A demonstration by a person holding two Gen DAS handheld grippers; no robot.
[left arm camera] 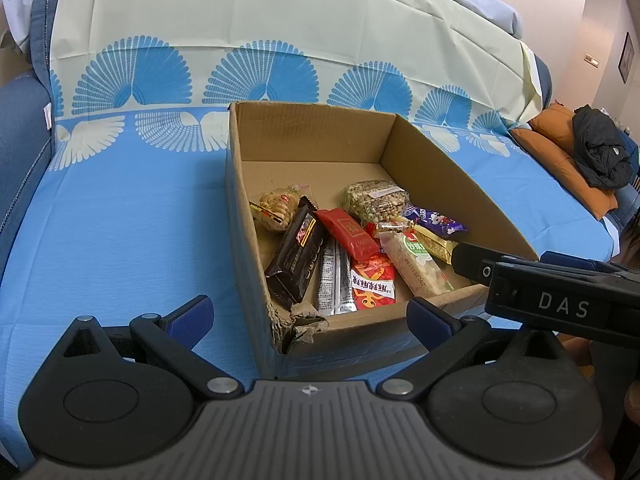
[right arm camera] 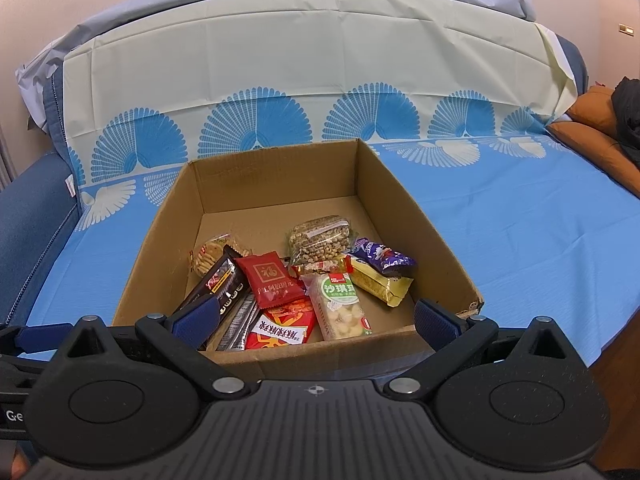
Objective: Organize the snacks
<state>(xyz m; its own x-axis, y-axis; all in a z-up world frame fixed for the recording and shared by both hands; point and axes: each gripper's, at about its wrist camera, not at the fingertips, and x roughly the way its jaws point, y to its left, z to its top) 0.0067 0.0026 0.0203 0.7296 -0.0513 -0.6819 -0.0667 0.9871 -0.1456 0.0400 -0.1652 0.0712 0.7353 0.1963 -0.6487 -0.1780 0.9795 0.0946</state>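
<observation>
An open cardboard box (left arm camera: 312, 136) (right arm camera: 276, 168) sits on a blue cloth and holds several snacks. Among them are a black bar (left arm camera: 298, 256) (right arm camera: 224, 276), a red packet (left arm camera: 348, 234) (right arm camera: 270, 280), a white-green bar (left arm camera: 416, 264) (right arm camera: 344, 304), a purple packet (left arm camera: 436, 220) (right arm camera: 384, 258) and a bag of nuts (left arm camera: 376, 198) (right arm camera: 320, 238). My left gripper (left arm camera: 310, 318) is open and empty at the box's near left corner. My right gripper (right arm camera: 316, 322) is open and empty just before the near wall. In the left wrist view it shows from the side as the right gripper (left arm camera: 560, 300).
The blue and cream fan-patterned cloth (left arm camera: 120, 220) covers a sofa seat and backrest. The box's near corner is torn (left arm camera: 300, 320). An orange cushion (left arm camera: 560, 160) with a black garment (left arm camera: 600, 152) lies at the far right. Bare cloth surrounds the box.
</observation>
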